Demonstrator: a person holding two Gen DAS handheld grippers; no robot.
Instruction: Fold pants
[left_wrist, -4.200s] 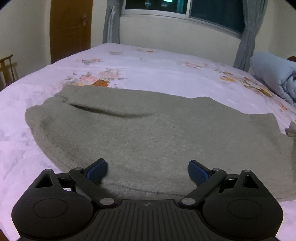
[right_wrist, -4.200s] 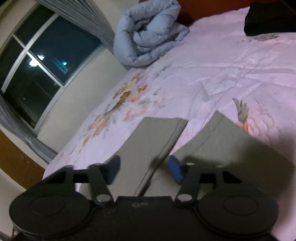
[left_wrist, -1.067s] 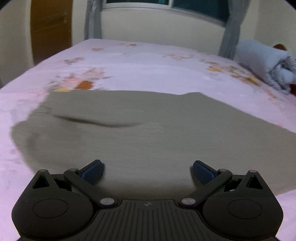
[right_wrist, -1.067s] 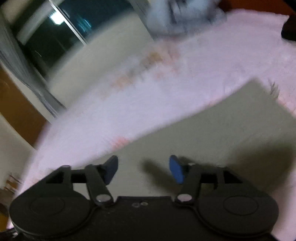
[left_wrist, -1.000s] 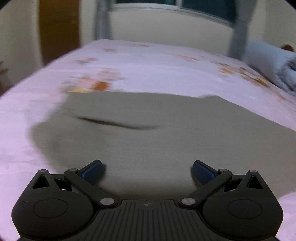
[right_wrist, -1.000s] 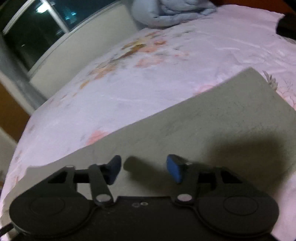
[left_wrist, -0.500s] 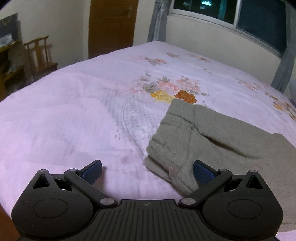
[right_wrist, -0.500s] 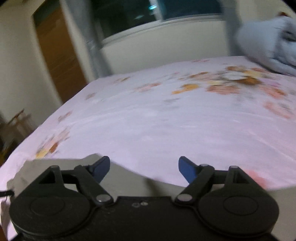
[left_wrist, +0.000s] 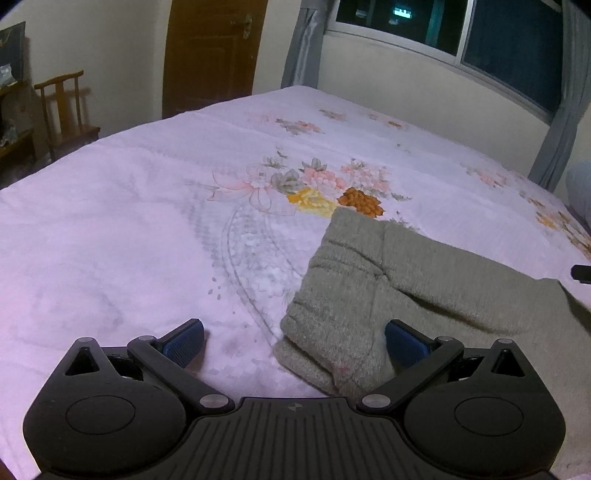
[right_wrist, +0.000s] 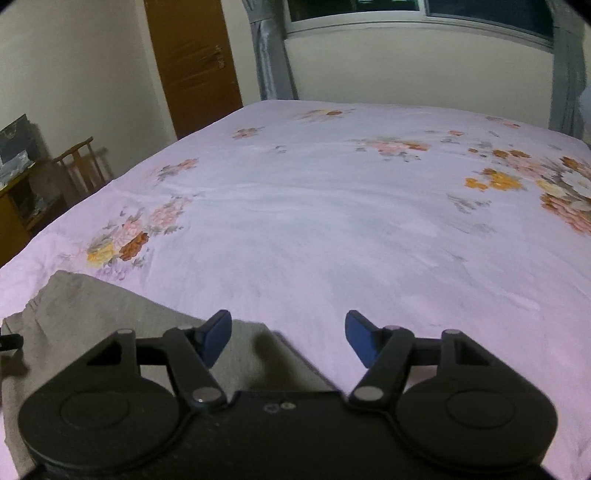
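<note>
both tongs swung to pants (left_wrist: 369, 291) waist, spread

A home bedroom — a wide bed (left_wrist: 147, 221) under a pink floral bedspread (right_wrist: 332, 221) fills the room, with a brown wooden door (left_wrist: 214, 55), a wooden chair (left_wrist: 66, 107) by the wall, and a dark window (left_wrist: 509, 40) hung with grey curtains (left_wrist: 303, 44) — a plain, lived-in place.
</note>
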